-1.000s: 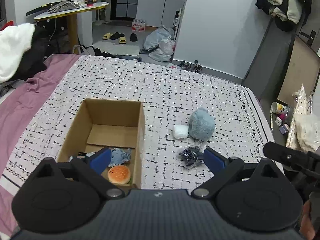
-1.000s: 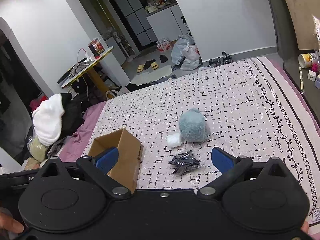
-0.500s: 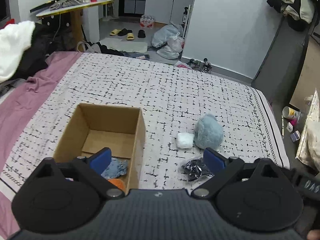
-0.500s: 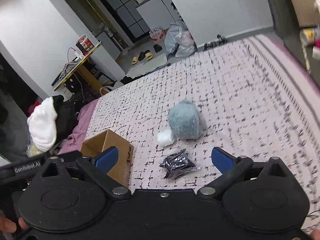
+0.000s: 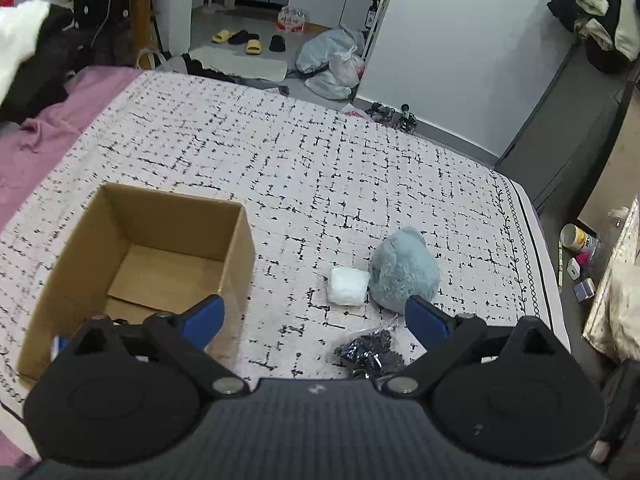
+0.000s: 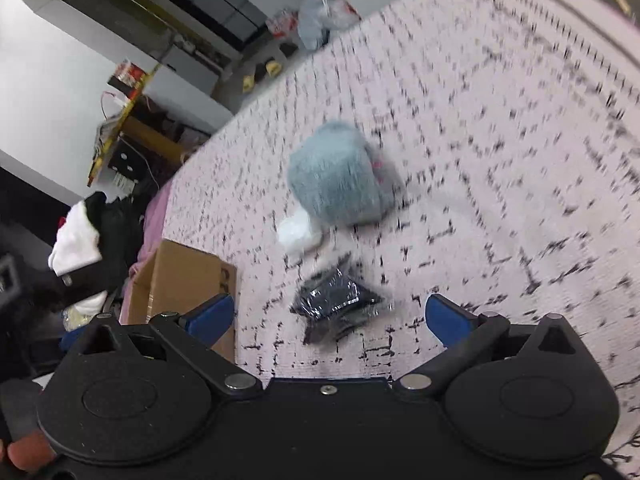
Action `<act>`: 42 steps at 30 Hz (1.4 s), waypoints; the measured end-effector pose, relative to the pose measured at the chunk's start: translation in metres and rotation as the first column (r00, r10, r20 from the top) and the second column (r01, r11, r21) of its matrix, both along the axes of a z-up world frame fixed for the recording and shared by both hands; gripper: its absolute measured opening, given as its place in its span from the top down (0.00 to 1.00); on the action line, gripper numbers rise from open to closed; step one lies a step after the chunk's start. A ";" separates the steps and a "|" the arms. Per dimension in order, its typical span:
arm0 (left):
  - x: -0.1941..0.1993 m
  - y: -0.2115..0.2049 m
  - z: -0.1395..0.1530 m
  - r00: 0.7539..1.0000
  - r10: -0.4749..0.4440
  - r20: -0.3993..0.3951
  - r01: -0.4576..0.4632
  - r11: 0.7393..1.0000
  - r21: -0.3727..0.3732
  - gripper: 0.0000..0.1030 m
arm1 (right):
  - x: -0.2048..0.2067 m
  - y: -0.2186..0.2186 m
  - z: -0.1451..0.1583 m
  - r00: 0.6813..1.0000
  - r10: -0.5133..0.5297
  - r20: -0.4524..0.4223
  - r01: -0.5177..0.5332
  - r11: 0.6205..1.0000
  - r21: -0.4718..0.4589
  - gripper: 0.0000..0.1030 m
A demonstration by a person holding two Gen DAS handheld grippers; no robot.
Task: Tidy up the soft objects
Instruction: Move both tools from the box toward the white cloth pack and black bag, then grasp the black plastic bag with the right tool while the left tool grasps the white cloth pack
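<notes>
A blue-grey plush toy (image 5: 402,270) (image 6: 340,174) lies on the patterned bedspread, with a small white soft packet (image 5: 347,286) (image 6: 298,232) against its left side. A black item in clear wrap (image 5: 370,354) (image 6: 338,304) lies nearer to me. An open cardboard box (image 5: 236,216) (image 6: 180,280) sits to the left. My left gripper (image 5: 314,316) is open and empty above the bed between box and toys. My right gripper (image 6: 328,318) is open, low over the black wrapped item, which lies between its fingers without contact that I can see.
The bed (image 5: 280,168) ends at the right, where small bottles and boxes (image 5: 576,256) stand on the floor. A purple sheet (image 5: 36,148) and piled clothes (image 6: 84,240) lie at the left. Slippers and bags (image 5: 332,64) sit on the far floor.
The right gripper has swung down and forward toward the black wrapped item; its view is blurred. The left gripper has drawn back and risen, hiding the items in the box's near end.
</notes>
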State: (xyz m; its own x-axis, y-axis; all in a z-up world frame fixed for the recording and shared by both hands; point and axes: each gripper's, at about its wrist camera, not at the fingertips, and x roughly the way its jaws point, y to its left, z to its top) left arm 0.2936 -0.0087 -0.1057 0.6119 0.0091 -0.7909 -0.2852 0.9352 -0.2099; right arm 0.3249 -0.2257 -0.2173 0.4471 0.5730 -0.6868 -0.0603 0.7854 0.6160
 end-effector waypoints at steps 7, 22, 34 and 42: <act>0.026 -0.007 -0.018 1.000 -0.006 -0.027 0.006 1.000 -0.025 0.08 | 0.015 0.010 -0.024 0.998 -0.026 -0.060 0.028 0.999 0.019 0.00; 0.075 -0.033 -0.065 0.993 -0.060 -0.098 0.058 0.998 -0.022 0.19 | 0.035 0.018 -0.038 0.994 0.028 -0.108 -0.033 0.999 -0.039 0.55; 0.088 -0.042 -0.105 0.986 -0.059 -0.157 0.070 0.996 0.061 0.36 | 0.041 -0.004 -0.044 0.990 -0.043 -0.136 0.040 0.999 -0.025 0.56; 0.102 -0.050 -0.115 0.989 -0.064 -0.136 0.078 0.992 0.098 0.44 | 0.044 -0.004 -0.040 0.990 -0.050 -0.131 0.044 0.998 -0.044 0.56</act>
